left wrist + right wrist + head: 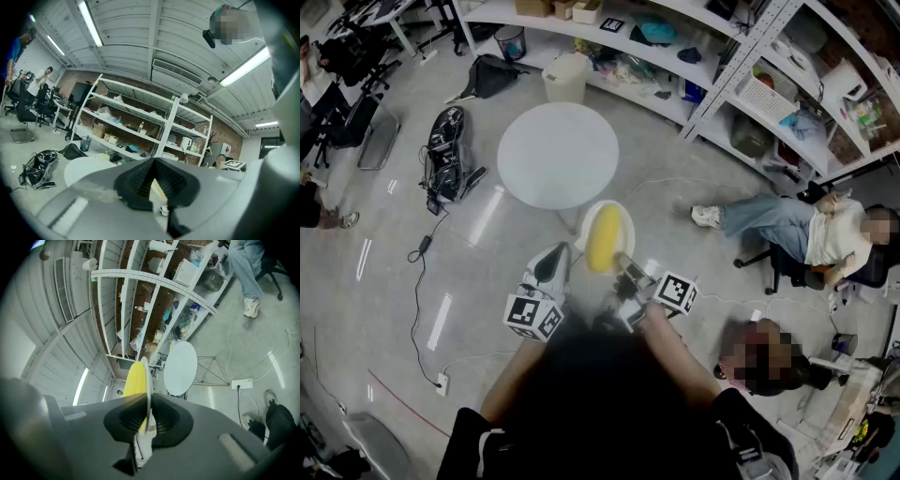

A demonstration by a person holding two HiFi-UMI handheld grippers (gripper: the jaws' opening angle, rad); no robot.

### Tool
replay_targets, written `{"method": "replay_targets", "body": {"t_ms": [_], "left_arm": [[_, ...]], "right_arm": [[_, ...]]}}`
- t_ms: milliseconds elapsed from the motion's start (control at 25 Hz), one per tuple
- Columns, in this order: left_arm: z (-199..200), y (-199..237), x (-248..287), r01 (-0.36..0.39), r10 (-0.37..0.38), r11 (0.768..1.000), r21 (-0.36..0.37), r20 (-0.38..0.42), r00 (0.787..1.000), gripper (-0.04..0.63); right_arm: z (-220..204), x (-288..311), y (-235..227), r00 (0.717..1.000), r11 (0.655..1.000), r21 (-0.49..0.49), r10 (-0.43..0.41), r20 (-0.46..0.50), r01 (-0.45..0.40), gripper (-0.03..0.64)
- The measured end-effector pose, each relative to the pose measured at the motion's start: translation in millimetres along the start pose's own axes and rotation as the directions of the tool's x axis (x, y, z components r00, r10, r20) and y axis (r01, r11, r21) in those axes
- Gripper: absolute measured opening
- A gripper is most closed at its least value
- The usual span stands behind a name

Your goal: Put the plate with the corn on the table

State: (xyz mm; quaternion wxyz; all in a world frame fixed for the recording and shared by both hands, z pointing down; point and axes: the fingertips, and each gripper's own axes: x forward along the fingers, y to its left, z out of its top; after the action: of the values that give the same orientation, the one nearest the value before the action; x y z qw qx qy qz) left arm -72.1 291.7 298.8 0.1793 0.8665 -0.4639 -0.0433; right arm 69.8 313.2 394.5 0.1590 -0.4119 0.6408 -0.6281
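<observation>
the right gripper is clamped on the rim of the plate, which carries the corn and is held in the air just off the round table's near edge. the left gripper, its jaws together, sits beside the plate.

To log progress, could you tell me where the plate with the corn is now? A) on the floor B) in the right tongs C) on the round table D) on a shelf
B: the right tongs pinch the rim of the plate, corn on it, in the air short of the round table.
</observation>
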Motion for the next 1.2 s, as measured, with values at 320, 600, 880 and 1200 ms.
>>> {"method": "replay_targets", "body": {"t_ms": [320,600,880,1200], "left_arm": [[-2,2,-7,0.003,-0.003,1.0,-0.007,0.0,1.0,0.005],[0,10,-14,0.011,-0.011,1.0,-0.012,0.007,1.0,0.005],[1,21,-26,0.03,-0.03,0.999,-0.019,0.005,1.0,0.005],[5,32,-37,0.074,-0.074,0.997,-0.025,-0.004,0.997,0.003]], "right_arm": [[-10,3,3,1.0,1.0,0.001,0.002,-0.012,-0.002,0.034],[-17,6,4,1.0,1.0,0.006,-0.005,0.008,0.005,0.035],[-28,10,7,0.999,1.0,0.021,-0.011,0.039,0.01,0.035],[-38,10,10,0.996,0.999,0.01,-0.04,0.085,0.039,0.035]]}}
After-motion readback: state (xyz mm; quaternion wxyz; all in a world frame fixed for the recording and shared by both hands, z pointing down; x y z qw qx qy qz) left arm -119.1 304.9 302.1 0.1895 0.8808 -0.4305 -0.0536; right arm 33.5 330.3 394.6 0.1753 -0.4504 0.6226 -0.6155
